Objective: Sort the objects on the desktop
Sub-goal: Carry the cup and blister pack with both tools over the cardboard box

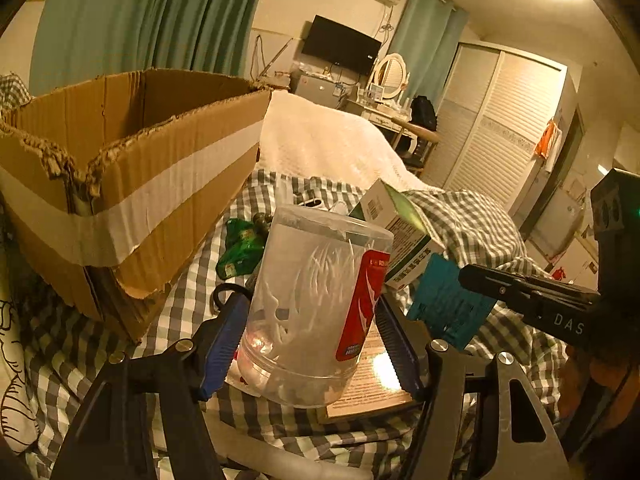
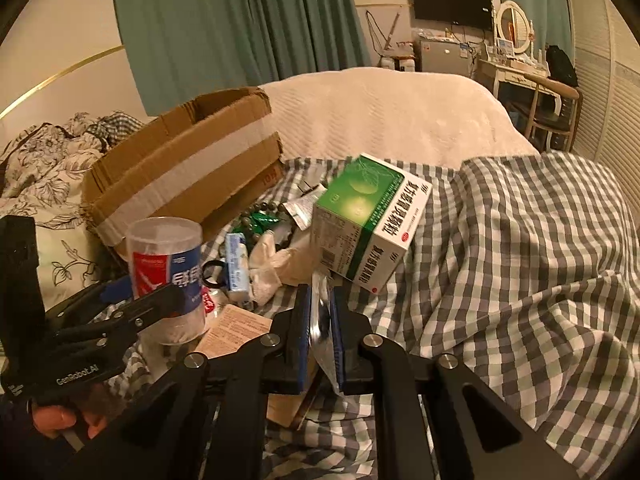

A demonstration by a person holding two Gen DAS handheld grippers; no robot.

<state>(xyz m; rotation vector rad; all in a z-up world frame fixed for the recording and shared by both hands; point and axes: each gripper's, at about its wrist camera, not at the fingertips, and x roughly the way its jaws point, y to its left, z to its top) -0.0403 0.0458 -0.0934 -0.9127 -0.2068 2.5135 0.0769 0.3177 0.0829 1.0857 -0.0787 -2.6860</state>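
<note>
Legibly, "GenRobot.AI" on the left gripper [image 2: 160, 300], jaws clamping a clear red-labelled tub [image 1: 316, 312] of white picks above the checked bed [image 2: 520, 260], right gripper [image 2: 320, 332] pinching a foil sheet [image 2: 320, 320], green-white Chinese-lettered medicine box [image 2: 368, 220] just beyond, open cardboard box [image 1: 132, 184] behind.

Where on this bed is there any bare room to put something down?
The checked blanket right of the green-and-white box is bare, and so is the white bedspread behind it. The strip between that box and the cardboard box is crowded with small items.
</note>
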